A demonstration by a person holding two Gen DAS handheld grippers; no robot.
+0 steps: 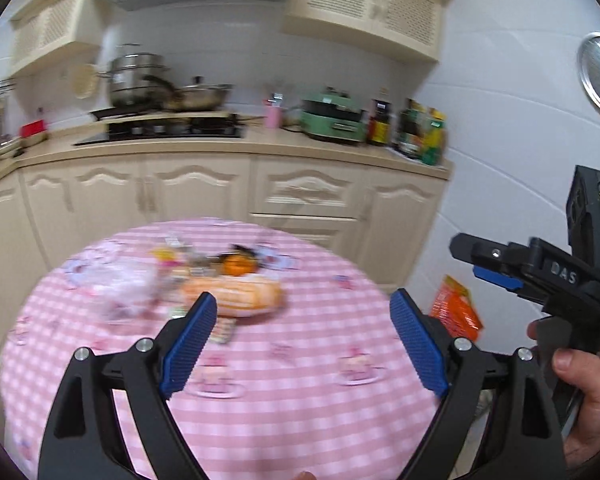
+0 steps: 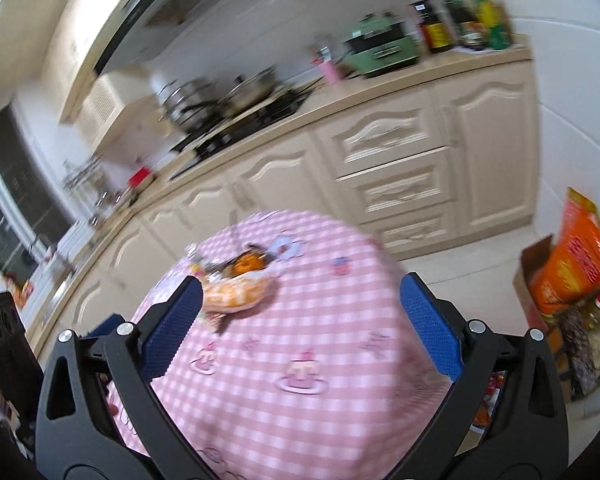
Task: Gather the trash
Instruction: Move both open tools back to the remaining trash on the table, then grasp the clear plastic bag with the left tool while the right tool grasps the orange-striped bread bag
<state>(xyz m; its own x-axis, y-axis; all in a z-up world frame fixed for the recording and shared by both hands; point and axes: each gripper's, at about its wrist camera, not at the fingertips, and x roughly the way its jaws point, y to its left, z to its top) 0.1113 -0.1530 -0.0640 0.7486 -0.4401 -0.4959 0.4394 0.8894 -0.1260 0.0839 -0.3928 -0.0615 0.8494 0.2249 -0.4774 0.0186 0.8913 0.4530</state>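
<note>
While both grippers, left gripper (image 1: 300, 344) and right gripper (image 2: 300, 328), are gaping wide and empty, the trash pile (image 1: 204, 284) is lying at twelve o'clock on the desk (image 1: 300, 420). Reaching steadily toward the orange wrapper (image 1: 236, 296) is looking wisest.

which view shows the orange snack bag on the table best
The left wrist view: the orange snack bag lies nearly whole and side-on, only its near corner behind a blue pad. The right wrist view shows it smaller, tilted and more blurred, with one end hidden behind a finger.
</note>
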